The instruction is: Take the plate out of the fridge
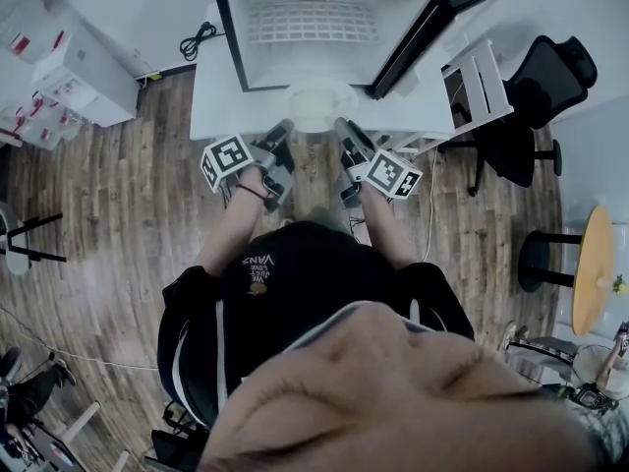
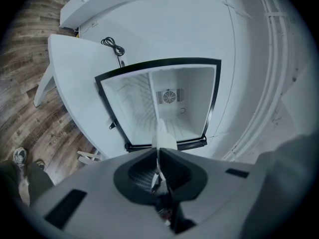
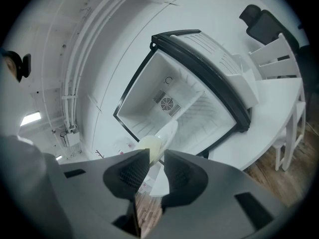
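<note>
A pale cream plate (image 1: 315, 106) hangs level just in front of the open, empty fridge (image 1: 314, 23), outside its doorway. My left gripper (image 1: 283, 129) is shut on the plate's left rim and my right gripper (image 1: 342, 129) is shut on its right rim. In the left gripper view the plate (image 2: 163, 137) shows edge-on, pinched between the nearly closed jaws of the left gripper (image 2: 158, 152). From the right gripper (image 3: 156, 156), the plate (image 3: 158, 142) runs out of the jaws toward the fridge (image 3: 174, 101).
The fridge door (image 1: 432, 28) stands open to the right. The fridge rests on a white table (image 1: 211, 96) with a black cable (image 1: 197, 39) behind it. A white chair (image 1: 479, 85), a black office chair (image 1: 541, 96) and a round wooden table (image 1: 594, 268) stand at the right.
</note>
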`<state>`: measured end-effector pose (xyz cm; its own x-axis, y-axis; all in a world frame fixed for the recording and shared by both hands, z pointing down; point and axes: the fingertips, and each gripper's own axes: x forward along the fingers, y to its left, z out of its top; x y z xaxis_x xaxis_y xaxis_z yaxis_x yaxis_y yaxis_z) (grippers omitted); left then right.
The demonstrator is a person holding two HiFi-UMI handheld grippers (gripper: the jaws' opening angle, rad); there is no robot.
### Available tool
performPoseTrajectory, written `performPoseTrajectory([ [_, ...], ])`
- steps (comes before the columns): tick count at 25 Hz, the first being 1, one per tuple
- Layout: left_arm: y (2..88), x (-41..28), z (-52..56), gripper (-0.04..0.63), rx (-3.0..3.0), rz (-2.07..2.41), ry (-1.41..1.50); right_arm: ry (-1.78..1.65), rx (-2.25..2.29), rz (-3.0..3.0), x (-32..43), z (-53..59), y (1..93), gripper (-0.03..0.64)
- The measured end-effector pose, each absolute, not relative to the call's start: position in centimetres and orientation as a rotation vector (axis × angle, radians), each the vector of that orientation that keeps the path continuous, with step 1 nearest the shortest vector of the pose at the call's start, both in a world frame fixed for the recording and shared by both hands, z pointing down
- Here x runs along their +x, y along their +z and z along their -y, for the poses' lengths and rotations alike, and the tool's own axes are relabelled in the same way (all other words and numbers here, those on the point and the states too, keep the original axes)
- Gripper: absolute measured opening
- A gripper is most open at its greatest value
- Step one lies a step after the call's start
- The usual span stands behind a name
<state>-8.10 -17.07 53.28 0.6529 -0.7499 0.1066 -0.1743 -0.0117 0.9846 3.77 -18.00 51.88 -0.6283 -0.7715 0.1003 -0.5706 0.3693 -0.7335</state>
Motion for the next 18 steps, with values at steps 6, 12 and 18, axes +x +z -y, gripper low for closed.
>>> performPoseTrajectory([
  [6, 53.0, -7.1, 17.2, 0.029, 1.552, 0.795, -0.542, -1.104, -1.189, -2.380, 4.7, 18.2, 51.5, 0.095],
  [12, 52.5, -6.0, 17.3, 0.029, 1.546, 0.802, -0.559, -1.107, -1.175, -2.394, 5.9, 18.4, 51.1, 0.097],
  [18, 52.4, -5.3, 16.8, 0.029, 1.534, 0.819, -0.571, -1.115, -1.161, -2.412, 6.6, 18.1, 51.0, 0.097],
])
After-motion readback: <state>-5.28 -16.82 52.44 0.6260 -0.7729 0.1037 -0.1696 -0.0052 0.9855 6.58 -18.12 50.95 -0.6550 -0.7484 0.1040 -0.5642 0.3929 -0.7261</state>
